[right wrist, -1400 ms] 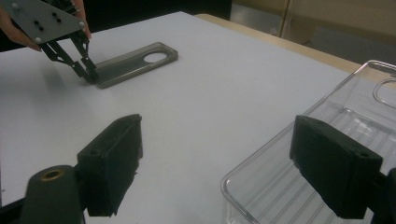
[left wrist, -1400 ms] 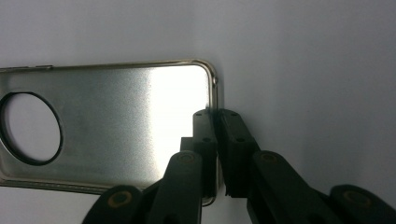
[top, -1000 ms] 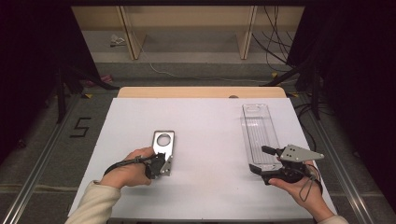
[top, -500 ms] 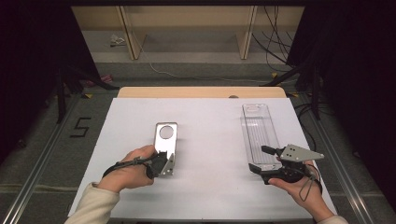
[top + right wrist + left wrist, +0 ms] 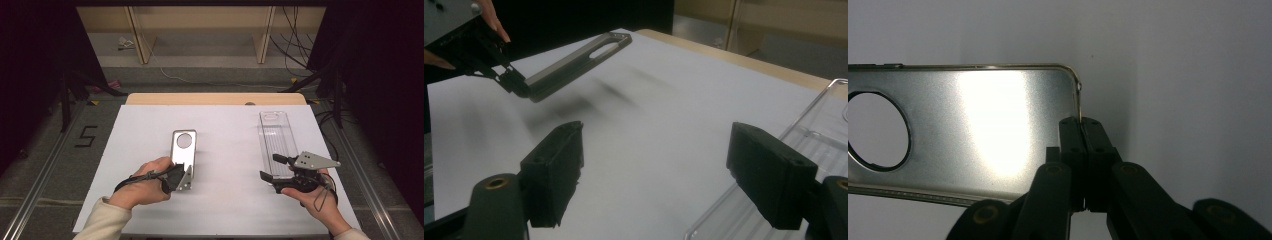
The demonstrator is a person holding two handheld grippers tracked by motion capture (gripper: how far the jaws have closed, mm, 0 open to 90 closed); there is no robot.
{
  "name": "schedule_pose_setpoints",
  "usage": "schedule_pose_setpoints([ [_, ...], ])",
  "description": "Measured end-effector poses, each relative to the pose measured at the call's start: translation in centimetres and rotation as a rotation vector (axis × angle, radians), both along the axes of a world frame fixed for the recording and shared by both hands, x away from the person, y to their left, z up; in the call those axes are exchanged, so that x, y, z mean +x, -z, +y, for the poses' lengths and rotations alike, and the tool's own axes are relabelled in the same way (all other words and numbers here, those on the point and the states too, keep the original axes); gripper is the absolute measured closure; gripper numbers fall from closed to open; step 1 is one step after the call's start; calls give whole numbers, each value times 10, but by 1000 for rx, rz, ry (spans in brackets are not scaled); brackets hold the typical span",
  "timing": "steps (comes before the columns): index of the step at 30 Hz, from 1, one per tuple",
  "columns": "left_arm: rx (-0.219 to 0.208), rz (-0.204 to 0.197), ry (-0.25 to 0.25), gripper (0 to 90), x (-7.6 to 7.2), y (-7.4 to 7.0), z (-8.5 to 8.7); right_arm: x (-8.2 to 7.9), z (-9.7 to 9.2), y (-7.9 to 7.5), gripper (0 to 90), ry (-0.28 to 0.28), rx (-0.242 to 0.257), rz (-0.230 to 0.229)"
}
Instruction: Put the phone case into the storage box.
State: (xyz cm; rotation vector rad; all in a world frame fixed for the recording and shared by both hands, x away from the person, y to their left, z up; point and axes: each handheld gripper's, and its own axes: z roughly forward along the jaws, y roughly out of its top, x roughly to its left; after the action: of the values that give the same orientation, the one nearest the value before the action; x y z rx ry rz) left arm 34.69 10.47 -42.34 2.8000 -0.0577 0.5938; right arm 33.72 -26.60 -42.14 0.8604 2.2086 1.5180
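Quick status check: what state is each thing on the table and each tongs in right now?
Silver case: gripped at its near edge, lifted off the table.
Clear case: flat on table, untouched.
Left tongs: shut on silver case.
Right tongs: open, empty.

High view down over white table; gripper views close, low.

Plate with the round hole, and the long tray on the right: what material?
Plate: looks like metal, brushed or satin silver; it throws a broad bright glare and has a thin edge. Tray: clear plastic, probably; the white table shows through it.
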Motion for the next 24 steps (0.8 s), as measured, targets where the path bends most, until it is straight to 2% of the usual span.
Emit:
schedule_pose_setpoints([
  [7, -15, -6, 32, 889, -7, -3, -11, 8, 16, -2, 250, -14, 24, 18],
  [19, -28, -16, 57, 889, -13, -5, -22, 30, 64, -1, 277, -40, 55, 85],
  [24, -31, -13, 61, 889, -15, -6, -24, 42, 81, -1, 286, -22, 61, 111],
])
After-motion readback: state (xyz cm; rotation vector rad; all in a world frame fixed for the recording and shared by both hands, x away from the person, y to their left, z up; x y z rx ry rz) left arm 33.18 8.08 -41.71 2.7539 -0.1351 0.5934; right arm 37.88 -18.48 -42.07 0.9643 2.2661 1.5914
